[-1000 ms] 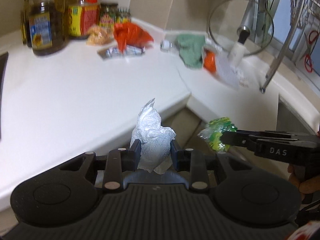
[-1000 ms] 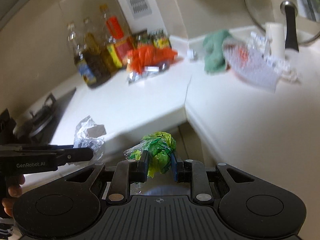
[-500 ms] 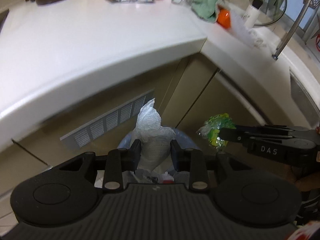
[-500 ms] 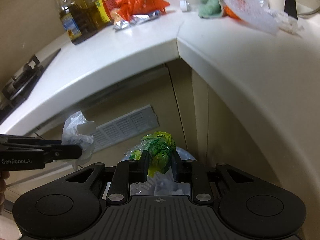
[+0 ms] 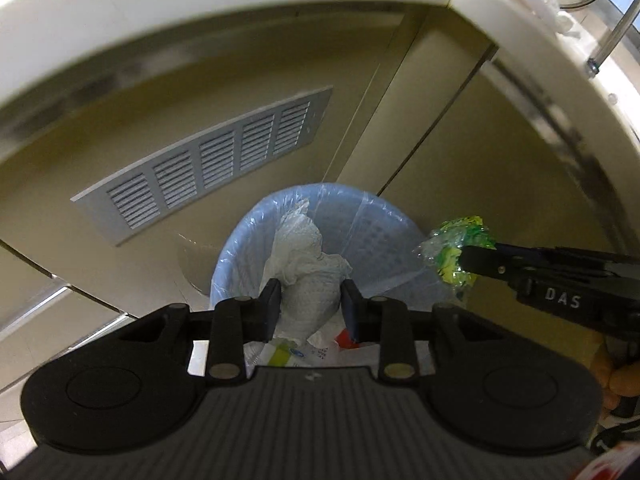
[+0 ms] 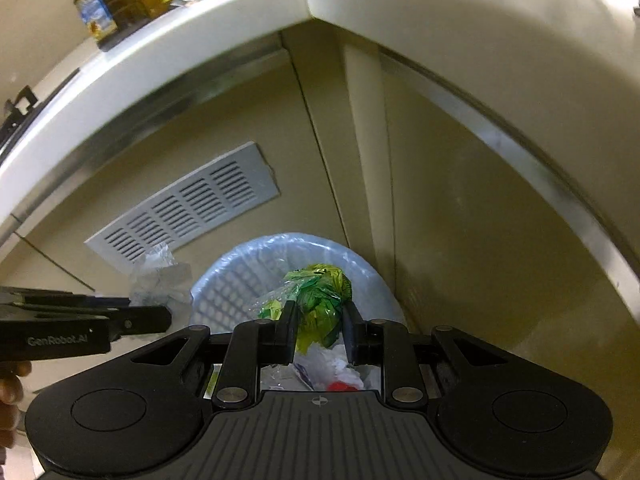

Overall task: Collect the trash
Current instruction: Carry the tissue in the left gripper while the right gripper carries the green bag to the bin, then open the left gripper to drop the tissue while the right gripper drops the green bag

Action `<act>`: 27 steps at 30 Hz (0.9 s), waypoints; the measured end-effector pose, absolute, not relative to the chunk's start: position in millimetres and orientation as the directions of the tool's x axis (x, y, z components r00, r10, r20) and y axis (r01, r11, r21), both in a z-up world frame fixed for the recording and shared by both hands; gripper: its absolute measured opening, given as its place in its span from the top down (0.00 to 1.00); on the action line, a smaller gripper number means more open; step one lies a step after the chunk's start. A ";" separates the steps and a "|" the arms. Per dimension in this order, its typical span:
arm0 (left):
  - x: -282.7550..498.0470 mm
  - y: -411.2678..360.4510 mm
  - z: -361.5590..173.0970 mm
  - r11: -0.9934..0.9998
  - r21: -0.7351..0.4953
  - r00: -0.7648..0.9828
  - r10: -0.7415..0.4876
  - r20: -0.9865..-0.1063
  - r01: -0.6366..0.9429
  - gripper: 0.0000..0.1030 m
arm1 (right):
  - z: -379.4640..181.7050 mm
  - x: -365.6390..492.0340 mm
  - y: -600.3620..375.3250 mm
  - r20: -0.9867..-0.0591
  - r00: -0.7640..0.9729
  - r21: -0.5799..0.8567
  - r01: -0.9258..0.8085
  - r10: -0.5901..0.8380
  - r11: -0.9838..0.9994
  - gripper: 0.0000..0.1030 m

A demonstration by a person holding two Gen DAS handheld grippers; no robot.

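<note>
Right now your left gripper (image 5: pixel 310 306) is clamped on a crumpled white paper towel (image 5: pixel 306 276), its two fingers pressed against the wad's sides, and it hangs directly above the open mouth of a blue mesh waste basket (image 5: pixel 384 216) lined with a clear plastic bag. Your right gripper (image 6: pixel 318 328) is closed the same way on a scrunched green and yellow plastic wrapper (image 6: pixel 320 300), which bulges up from between the fingers, and it too is held over the basket (image 6: pixel 224 280); seen from the left wrist, that wrapper (image 5: pixel 456 248) sits just above the basket's right rim. From the right wrist, your left gripper's fingers come in from the left edge with the paper towel (image 6: pixel 160 280) showing at the basket's left rim. Down inside the basket you can see earlier rubbish (image 6: pixel 320 372), pale wrappers and something red. The basket stands on the floor in the inner corner of the beige kitchen cabinets, near a grey louvred vent grille (image 5: pixel 200 168). Above, the white countertop (image 6: pixel 200 40) curves across both views, with oil bottles (image 6: pixel 100 12) standing near its far edge.
</note>
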State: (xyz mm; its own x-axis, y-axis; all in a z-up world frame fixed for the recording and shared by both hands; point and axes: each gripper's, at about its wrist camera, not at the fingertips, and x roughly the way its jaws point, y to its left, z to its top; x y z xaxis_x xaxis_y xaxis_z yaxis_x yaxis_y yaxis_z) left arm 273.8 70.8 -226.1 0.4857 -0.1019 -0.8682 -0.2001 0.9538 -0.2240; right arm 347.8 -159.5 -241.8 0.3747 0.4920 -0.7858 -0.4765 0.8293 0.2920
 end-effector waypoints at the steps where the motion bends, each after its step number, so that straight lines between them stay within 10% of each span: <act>1: 275.5 70.9 -230.7 0.954 -0.223 0.482 -0.101 -0.870 -0.202 0.72 | -245.3 348.6 -159.7 -0.787 0.375 0.293 -0.470 0.490 0.832 0.77; 11: 295.5 65.7 -263.1 0.966 -0.191 0.457 -0.092 -0.885 -0.175 0.70 | -265.8 367.4 -157.8 -0.795 0.381 0.309 -0.416 0.472 0.856 0.77; 20: 307.7 62.4 -277.1 0.970 -0.170 0.453 -0.074 -0.888 -0.175 0.40 | -272.6 370.8 -158.9 -0.792 0.375 0.324 -0.410 0.482 0.852 0.77; 27: 302.8 62.2 -273.3 0.974 -0.156 0.449 -0.067 -0.891 -0.165 0.46 | -272.1 371.6 -154.8 -0.796 0.357 0.332 -0.420 0.490 0.845 0.77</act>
